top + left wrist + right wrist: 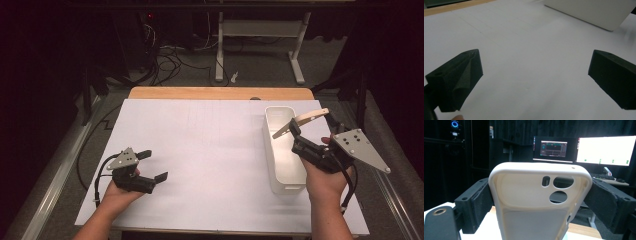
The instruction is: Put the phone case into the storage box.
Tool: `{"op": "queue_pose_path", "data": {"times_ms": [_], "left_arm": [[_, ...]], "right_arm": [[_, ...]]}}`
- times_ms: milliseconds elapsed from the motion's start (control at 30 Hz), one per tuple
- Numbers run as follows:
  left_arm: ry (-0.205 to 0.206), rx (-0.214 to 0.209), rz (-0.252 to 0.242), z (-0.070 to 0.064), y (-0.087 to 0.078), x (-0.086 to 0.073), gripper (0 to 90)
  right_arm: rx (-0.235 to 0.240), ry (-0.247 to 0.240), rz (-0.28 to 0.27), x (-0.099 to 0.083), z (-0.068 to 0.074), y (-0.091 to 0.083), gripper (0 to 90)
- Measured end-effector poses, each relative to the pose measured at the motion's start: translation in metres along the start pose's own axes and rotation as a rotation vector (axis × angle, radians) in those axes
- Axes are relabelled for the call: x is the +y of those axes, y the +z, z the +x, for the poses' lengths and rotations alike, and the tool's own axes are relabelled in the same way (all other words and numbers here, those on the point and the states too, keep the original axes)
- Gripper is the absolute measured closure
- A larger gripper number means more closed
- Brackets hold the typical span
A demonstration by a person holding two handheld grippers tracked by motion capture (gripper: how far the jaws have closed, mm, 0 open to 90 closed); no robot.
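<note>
Now your right gripper (295,131) clamps cream phone case (300,121) by its sides, raised over white bin (280,150) at right, likely for dropping in; left gripper (152,165) idles near-left, jaws wide, empty.

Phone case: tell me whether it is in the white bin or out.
Out. The right hand-held gripper holds the phone case raised above the white bin, jaws clamped on its two sides.

A white sheet (210,150) covers the wooden table (200,93); two lit monitors (584,150) stand beyond.
</note>
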State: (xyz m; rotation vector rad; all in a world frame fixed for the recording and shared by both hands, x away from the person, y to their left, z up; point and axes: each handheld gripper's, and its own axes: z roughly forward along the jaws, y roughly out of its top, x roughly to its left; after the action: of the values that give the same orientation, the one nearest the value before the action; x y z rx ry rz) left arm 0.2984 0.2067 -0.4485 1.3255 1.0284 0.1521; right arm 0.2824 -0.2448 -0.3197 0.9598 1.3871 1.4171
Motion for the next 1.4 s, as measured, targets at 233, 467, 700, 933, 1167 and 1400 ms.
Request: {"op": "queue_pose_path", "data": {"times_ms": [233,467,700,933,1167,1400], "left_arm": [[-0.026,-0.007,-0.017,0.003,-0.001,0.002,0.4],[-0.03,-0.018,-0.035,0.003,-0.003,0.004,0.3],[-0.027,-0.021,-0.038,0.003,-0.004,0.004,0.3],[-0.021,-0.023,-0.027,0.002,-0.003,0.003,0.3],[-0.023,-0.024,-0.03,0.002,-0.004,0.003,0.4],[-0.023,-0.023,-0.026,0.003,-0.004,0.003,0.3]], "right_arm": [[-0.007,0.003,0.007,0.0,0.0,0.009,11.6],[-0.019,0.005,0.023,0.0,-0.003,0.018,11.6],[-0.036,0.004,0.041,-0.001,-0.006,0.031,11.6],[-0.044,-0.003,0.062,-0.001,-0.008,0.044,11.6],[-0.06,0.004,0.078,-0.004,-0.011,0.056,11.5],[-0.083,0.017,0.08,-0.008,-0.017,0.069,11.5]]}}
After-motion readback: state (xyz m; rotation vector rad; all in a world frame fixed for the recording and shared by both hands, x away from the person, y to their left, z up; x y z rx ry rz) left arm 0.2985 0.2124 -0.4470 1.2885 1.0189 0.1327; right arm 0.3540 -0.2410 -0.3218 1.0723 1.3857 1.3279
